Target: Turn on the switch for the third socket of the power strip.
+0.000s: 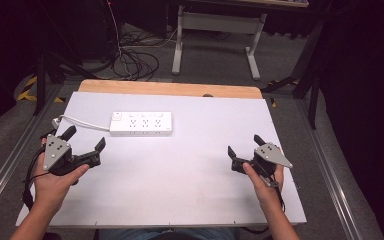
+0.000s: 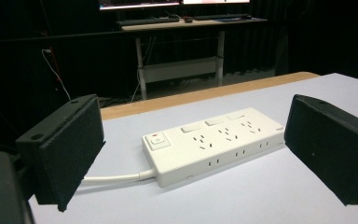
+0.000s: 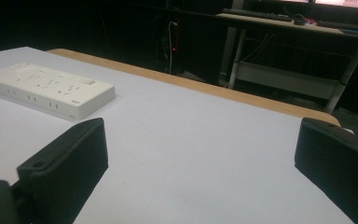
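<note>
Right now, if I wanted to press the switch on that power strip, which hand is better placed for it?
Probably the left. The left gripper sits open near the power strip, at the end with the switch and cord. The right gripper, also open, is farther off, nearer the strip's other end.

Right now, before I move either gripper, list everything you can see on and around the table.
power strip: 1, white, far left part of the table, red-marked switch at its left end
power strip cord: 1, white, runs from the strip's left end toward the table's left edge
table: 1, white top, wooden strip along the far edge
desk frame: 1, light grey, on the floor beyond the table
floor cables: several, dark, beyond the table's far left
left gripper: 1, black, open, near left of table
right gripper: 1, black, open, near right of table
</note>
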